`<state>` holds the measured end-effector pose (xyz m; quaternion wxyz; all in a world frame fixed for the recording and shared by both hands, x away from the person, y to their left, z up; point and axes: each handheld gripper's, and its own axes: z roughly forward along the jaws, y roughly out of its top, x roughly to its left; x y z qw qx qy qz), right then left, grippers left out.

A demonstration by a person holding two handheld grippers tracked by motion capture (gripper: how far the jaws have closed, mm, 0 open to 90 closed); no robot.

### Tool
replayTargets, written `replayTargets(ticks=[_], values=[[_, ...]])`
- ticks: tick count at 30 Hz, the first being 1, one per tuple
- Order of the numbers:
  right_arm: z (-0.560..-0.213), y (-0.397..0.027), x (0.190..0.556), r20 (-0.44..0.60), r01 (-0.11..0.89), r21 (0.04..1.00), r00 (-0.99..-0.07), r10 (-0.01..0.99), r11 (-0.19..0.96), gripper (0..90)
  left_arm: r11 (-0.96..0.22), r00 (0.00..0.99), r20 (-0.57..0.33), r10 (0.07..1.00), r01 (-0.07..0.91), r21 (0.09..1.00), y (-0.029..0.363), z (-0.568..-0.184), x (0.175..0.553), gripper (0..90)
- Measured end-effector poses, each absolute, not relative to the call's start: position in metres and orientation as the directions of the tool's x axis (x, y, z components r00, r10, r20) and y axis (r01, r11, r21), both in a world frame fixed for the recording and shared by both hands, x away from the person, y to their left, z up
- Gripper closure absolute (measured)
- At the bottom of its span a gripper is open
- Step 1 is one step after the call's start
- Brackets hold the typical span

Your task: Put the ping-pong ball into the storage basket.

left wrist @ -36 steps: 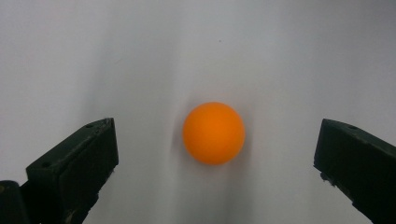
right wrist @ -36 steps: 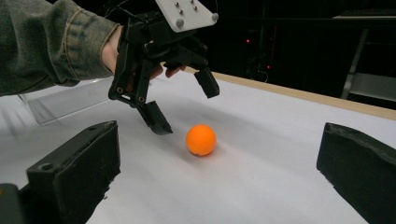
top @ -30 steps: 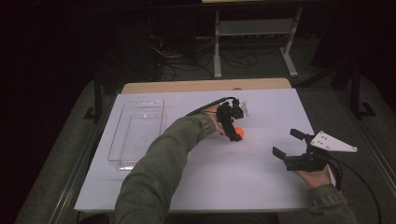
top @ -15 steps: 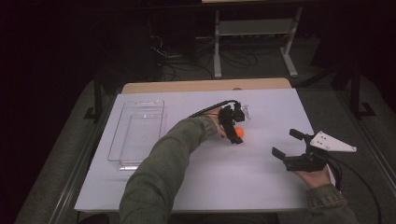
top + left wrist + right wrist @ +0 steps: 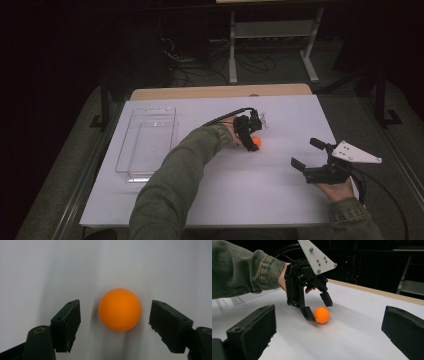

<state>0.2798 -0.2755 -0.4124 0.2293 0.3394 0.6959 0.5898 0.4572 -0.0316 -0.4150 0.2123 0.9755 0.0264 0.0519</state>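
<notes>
Black rubber-faced jaws of our left gripper are flanking the small orange plastic ball, and they have just been closing in on it. In the left gripper view a gap is showing on both sides, wider at the lower left, so nothing is clamped yet. The ball is sitting on the white table top, just right of centre in the high view. In the right gripper view one jaw tip seems to be touching or nearly touching it. We are judging the off-centre approach as the main risk: one pad arriving first could nudge the round, light ball and send it rolling away. Our right gripper is hanging with jaws spread and nothing between them at the lower right of the high view. The clear rectangular plastic tray is lying at centre left.
</notes>
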Motion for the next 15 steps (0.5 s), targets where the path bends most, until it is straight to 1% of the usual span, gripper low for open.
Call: replayTargets(ticks=[5,9,13,15], values=[[-0.4122,-0.276,0.2797,0.084,0.203,0.977,-0.662,0.744,0.07,0.0,-0.906,0.994,0.085,0.073,0.031,0.423,-0.0328,-0.4168,0.4575,31.6],[-0.4125,-0.2753,0.2798,0.079,0.202,0.976,-0.665,0.743,0.077,0.0,-0.904,0.994,0.082,0.069,0.028,0.426,-0.0336,-0.4166,0.4565,37.3],[-0.4124,-0.2755,0.2797,0.078,0.2,0.977,-0.665,0.743,0.076,0.0,-0.909,0.994,0.096,0.061,0.015,0.417,-0.0339,-0.4169,0.4558,40.2],[-0.4124,-0.2756,0.2797,0.079,0.2,0.977,-0.665,0.743,0.075,0.0,-0.906,0.993,0.099,0.063,0.015,0.423,-0.0342,-0.4168,0.4557,43.9]])
